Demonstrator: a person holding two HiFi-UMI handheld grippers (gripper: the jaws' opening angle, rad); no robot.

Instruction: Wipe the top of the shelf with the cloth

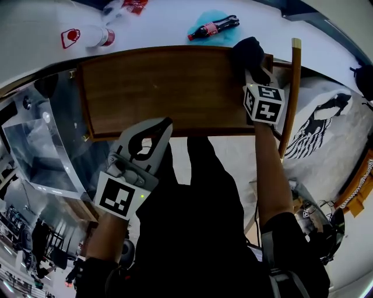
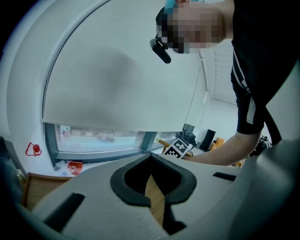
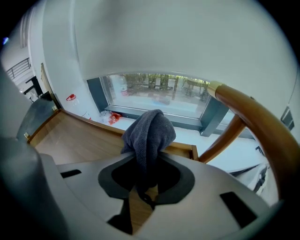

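The brown wooden shelf top [image 1: 163,87] runs across the middle of the head view. A dark grey cloth [image 1: 250,53] rests on its far right end, and my right gripper [image 1: 253,71] is shut on it. In the right gripper view the cloth [image 3: 149,131] bunches up out of the closed jaws, above the shelf top [image 3: 79,140]. My left gripper [image 1: 166,122] hovers at the shelf's near edge, left of the middle. Its jaws are shut with nothing between them. In the left gripper view the left gripper [image 2: 151,160] shows a sliver of wood behind its tips.
A cola bottle [image 1: 213,27] lies on a blue cloth [image 1: 205,17] on the white sill beyond the shelf, with a red-and-white packet [image 1: 87,38] further left. A wooden chair rail [image 1: 293,87] stands right of the shelf. A glass panel [image 1: 41,145] is at the left.
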